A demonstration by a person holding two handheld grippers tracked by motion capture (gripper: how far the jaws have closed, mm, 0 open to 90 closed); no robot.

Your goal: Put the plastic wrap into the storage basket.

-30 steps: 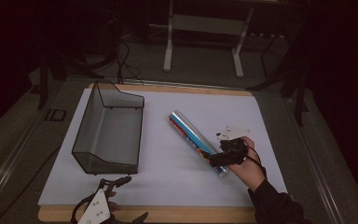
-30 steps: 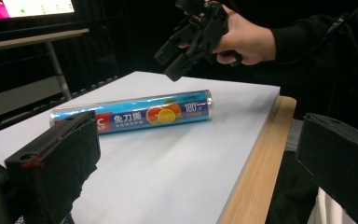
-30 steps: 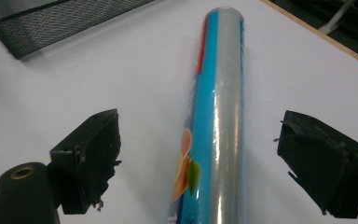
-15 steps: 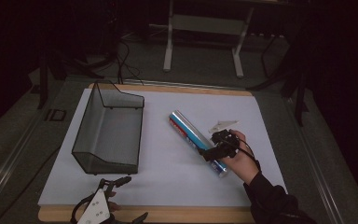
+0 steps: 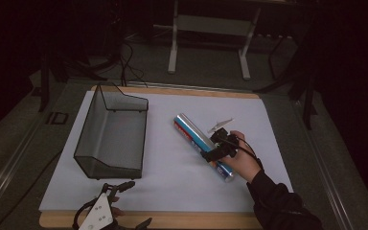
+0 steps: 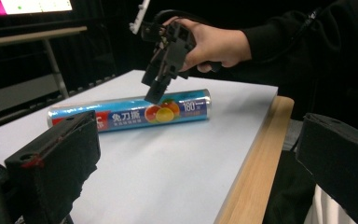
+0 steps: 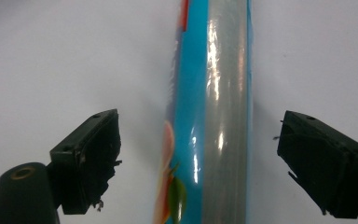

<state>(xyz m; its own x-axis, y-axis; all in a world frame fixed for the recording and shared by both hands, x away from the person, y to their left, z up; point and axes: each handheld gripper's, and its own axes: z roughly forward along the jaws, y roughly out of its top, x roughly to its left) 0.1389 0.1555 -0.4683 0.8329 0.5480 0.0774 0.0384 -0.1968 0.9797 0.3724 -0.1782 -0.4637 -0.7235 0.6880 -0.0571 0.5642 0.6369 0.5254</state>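
A roll of cling film (image 5: 199, 141) in a blue fruit-print wrapper lies diagonally on the white sheet, right of centre. My right gripper (image 5: 210, 154) hovers just over its near half, open, with one jaw on each side of the roll (image 7: 209, 112) and neither touching it. In the left gripper view the roll (image 6: 130, 114) lies across the sheet, and the right gripper (image 6: 157, 88) points down at it from a hand. My left gripper (image 5: 134, 203) rests low at the table's front edge, open, with nothing between its jaws (image 6: 196, 163).
A black wire-mesh basket (image 5: 110, 134) stands on the left half of the white sheet (image 5: 172, 177). The wooden table edge (image 5: 182, 221) runs along the front. A metal stand (image 5: 208, 43) is on the floor beyond the table.
My right gripper has moved left and slightly away from the person, and its jaws now straddle the roll. The left gripper and the roll have stayed put.
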